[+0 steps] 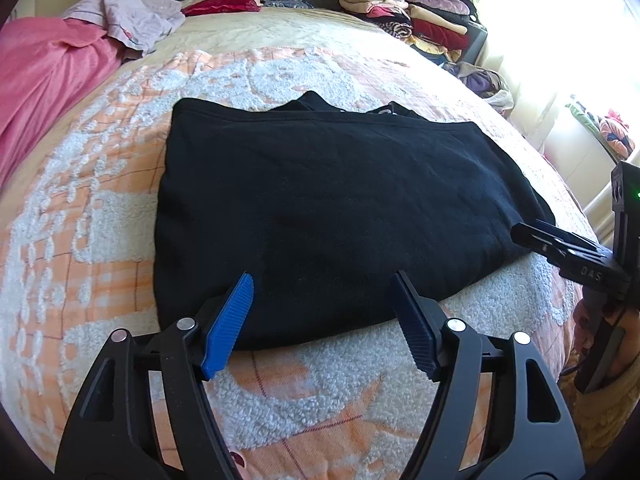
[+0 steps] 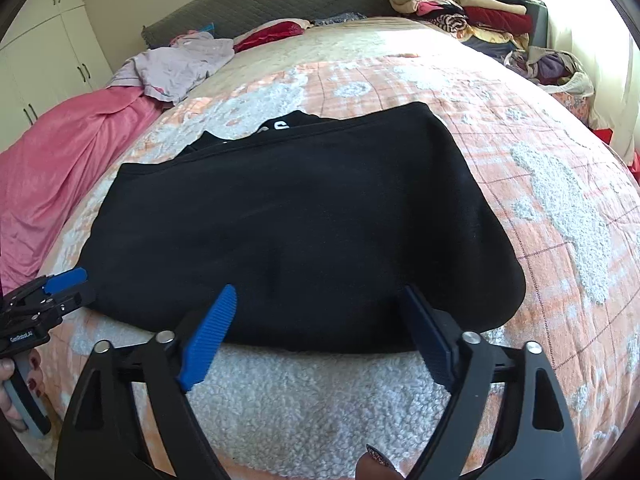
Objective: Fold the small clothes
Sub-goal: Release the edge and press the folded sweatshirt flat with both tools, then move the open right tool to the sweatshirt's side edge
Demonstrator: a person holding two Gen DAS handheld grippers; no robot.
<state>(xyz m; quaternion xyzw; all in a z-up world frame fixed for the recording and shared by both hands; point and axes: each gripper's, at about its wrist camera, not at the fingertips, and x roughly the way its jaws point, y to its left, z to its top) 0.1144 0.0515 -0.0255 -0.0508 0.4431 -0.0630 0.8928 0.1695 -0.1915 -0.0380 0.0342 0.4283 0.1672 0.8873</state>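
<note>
The black garment (image 2: 296,236) lies folded over itself, so its lower layer shows only as a strip along the far edge; white lettering (image 2: 280,125) there is mostly covered and unreadable. In the left wrist view the right gripper (image 1: 532,232) enters from the right edge, its body cut off, and its jaw gap cannot be judged there. In the right wrist view the left gripper (image 2: 68,280) is cropped by the left edge, as is the hand (image 2: 20,396) holding it. The stacked clothes (image 1: 404,8) are too small to tell apart. The window area (image 1: 568,40) is washed out by glare.
</note>
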